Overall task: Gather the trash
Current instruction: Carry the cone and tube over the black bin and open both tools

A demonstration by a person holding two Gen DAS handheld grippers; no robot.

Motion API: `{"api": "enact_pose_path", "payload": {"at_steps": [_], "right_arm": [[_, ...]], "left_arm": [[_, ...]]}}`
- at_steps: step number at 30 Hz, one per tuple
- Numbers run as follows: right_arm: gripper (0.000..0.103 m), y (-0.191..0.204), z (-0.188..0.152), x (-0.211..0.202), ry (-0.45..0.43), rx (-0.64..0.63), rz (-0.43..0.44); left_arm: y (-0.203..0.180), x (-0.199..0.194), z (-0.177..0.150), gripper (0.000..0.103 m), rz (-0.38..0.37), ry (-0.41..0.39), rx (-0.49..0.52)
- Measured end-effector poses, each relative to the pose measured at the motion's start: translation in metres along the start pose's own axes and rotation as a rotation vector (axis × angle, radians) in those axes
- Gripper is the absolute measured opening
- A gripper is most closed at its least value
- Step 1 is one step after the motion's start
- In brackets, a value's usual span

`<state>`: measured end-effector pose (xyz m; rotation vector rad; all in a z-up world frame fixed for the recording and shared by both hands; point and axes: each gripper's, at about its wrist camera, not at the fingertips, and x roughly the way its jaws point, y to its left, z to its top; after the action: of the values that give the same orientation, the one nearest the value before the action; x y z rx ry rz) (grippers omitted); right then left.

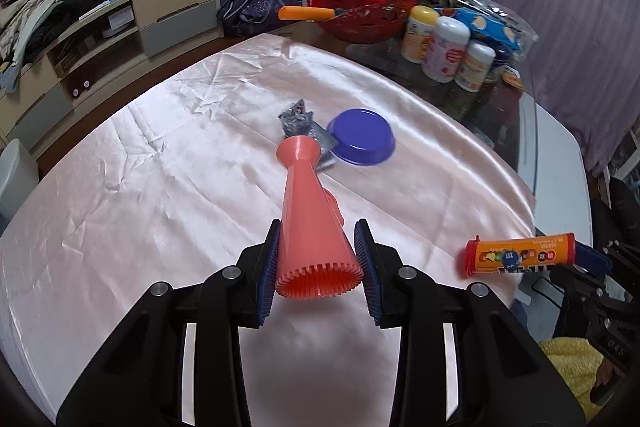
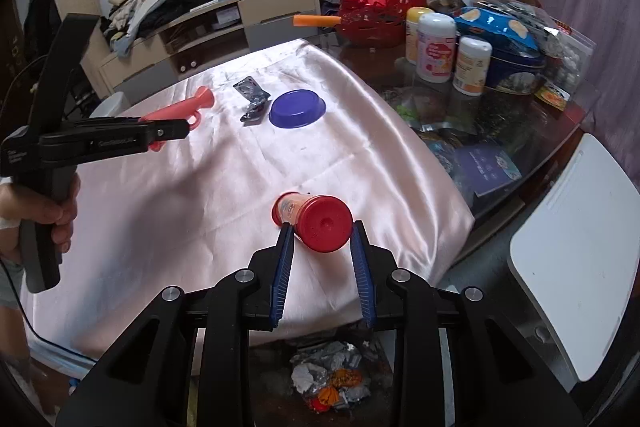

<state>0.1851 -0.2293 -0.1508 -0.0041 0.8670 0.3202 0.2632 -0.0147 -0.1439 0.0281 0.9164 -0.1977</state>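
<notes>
My left gripper point(image 1: 318, 247) is shut on a salmon-pink toy trumpet point(image 1: 306, 211), held above the pink satin cloth point(image 1: 160, 187); it also shows in the right wrist view point(image 2: 180, 113). My right gripper point(image 2: 322, 231) is shut on an orange candy tube with a red cap point(image 2: 316, 217), held at the table's near edge; the tube also shows in the left wrist view point(image 1: 520, 255). A crumpled grey wrapper point(image 1: 304, 125) lies on the cloth next to an upturned purple bowl point(image 1: 362, 141). The wrapper point(image 2: 252, 99) and bowl point(image 2: 298, 109) also show in the right wrist view.
Crumpled trash point(image 2: 332, 379) lies below the table edge. A red basket point(image 1: 368, 7), white bottles point(image 1: 444, 47) and snack bags point(image 2: 496, 27) crowd the table's far right. A white chair point(image 2: 580, 247) stands at right. A TV cabinet point(image 1: 120, 27) stands behind.
</notes>
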Motion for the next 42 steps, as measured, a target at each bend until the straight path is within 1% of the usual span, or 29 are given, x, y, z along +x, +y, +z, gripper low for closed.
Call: {"api": "enact_pose_path", "payload": {"at_steps": [4, 9, 13, 17, 23, 30, 37, 42], "right_arm": [[0.03, -0.008, -0.026, -0.036, -0.01, 0.036, -0.032], [0.029, -0.013, -0.059, -0.072, -0.017, 0.065, -0.076], [0.029, -0.018, -0.084, -0.095, -0.023, 0.087, -0.101], [0.029, -0.018, -0.105, -0.106, -0.017, 0.092, -0.122], [0.029, -0.017, -0.133, -0.103, 0.023, 0.109, -0.138], [0.029, -0.022, -0.151, -0.075, 0.091, 0.143, -0.133], [0.029, -0.028, -0.157, -0.046, 0.145, 0.17, -0.107], [0.029, -0.03, -0.151, -0.034, 0.164, 0.164, -0.099]], "left_arm": [[-0.025, -0.038, -0.029, 0.034, -0.043, -0.015, 0.026], [-0.051, -0.07, -0.064, 0.034, -0.106, -0.012, 0.043], [-0.073, -0.083, -0.095, 0.034, -0.155, 0.01, 0.065], [-0.092, -0.086, -0.125, 0.034, -0.19, 0.045, 0.087], [-0.114, -0.072, -0.167, 0.034, -0.227, 0.121, 0.103], [-0.141, -0.034, -0.2, 0.034, -0.257, 0.241, 0.132], [-0.152, 0.009, -0.208, 0.034, -0.251, 0.337, 0.142], [-0.158, 0.024, -0.208, 0.035, -0.253, 0.376, 0.144]]}}
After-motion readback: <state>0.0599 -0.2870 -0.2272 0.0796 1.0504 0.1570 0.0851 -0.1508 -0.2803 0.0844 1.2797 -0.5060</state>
